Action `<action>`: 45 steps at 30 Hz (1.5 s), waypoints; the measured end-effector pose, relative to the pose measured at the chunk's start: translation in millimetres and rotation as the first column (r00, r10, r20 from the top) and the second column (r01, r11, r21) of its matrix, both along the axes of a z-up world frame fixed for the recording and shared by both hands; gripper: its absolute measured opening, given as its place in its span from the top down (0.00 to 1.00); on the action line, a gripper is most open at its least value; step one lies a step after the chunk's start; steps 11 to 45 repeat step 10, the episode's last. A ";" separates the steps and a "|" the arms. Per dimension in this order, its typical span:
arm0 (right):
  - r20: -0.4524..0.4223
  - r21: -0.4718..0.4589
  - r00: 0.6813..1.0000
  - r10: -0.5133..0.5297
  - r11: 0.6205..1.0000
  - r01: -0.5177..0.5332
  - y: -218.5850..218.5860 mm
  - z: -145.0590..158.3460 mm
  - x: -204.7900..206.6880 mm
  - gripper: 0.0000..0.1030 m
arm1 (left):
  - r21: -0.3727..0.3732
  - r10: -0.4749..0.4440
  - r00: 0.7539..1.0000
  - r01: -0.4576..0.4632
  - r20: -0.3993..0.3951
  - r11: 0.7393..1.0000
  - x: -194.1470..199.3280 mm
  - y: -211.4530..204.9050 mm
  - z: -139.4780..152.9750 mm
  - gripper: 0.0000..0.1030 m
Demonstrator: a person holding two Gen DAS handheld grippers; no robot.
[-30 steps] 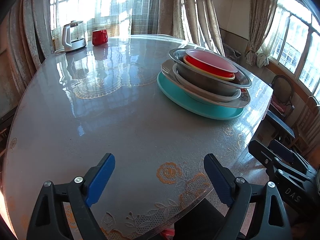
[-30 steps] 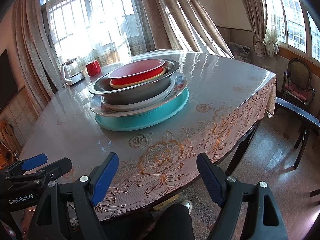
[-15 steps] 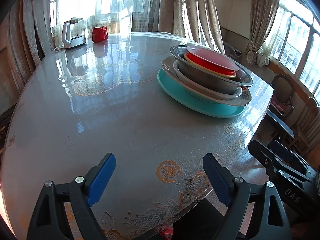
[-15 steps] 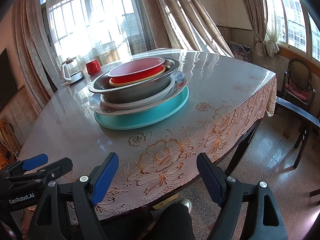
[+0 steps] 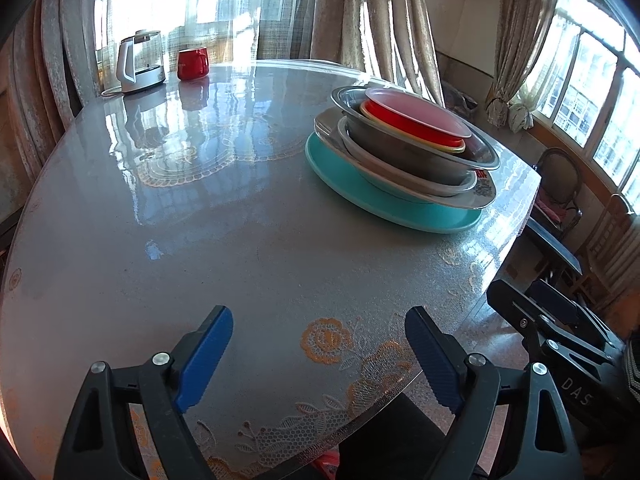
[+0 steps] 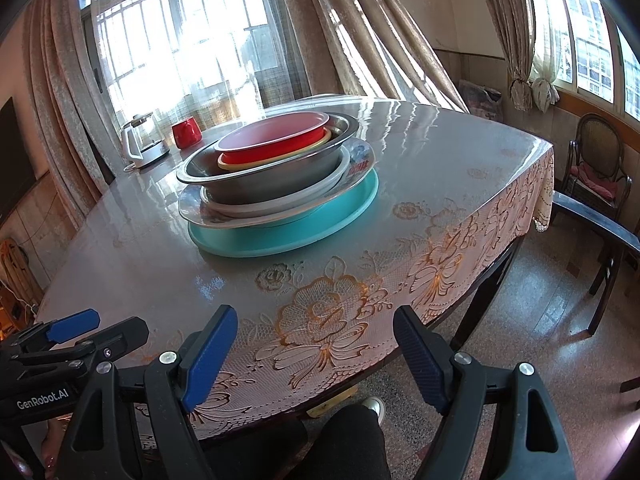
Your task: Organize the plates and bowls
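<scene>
Left wrist view: left gripper (image 5: pixel 319 354) jaws wide apart, empty, over the near table (image 5: pixel 200 240) edge. Stack of plates and bowls (image 5: pixel 404 156) at 1 o'clock, well apart, red bowl (image 5: pixel 416 118) on top. Right gripper (image 6: pixel 314 354) likewise spread, empty; stack at 11 o'clock.

Right gripper (image 6: pixel 314 350) wide apart, nothing between jaws, hanging over near table (image 6: pixel 460 184) edge. Beyond jaws, ahead and slightly left: stack on teal plate (image 6: pixel 360 212) — patterned plate (image 6: pixel 362 160), white bowl (image 6: pixel 280 204), steel bowl (image 6: pixel 264 184), yellow bowl (image 6: pixel 232 166), red bowl (image 6: pixel 272 148) on top. Further back left, kettle (image 6: pixel 140 144) and red mug (image 6: pixel 186 133). Left gripper (image 6: pixel 72 330) at lower left. Dark trouser leg (image 6: pixel 352 440) below jaws
</scene>
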State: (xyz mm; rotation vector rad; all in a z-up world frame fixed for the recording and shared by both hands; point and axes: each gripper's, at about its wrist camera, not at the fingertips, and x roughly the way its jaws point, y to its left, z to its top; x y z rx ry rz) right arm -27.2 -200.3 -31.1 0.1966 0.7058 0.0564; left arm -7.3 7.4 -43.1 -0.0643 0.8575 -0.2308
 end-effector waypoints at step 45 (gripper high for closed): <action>-0.006 0.008 1.000 -0.010 1.000 0.010 -4.4 -2.2 3.7 0.21 | 0.005 -0.002 1.000 0.002 0.014 1.000 2.7 -3.5 1.2 0.22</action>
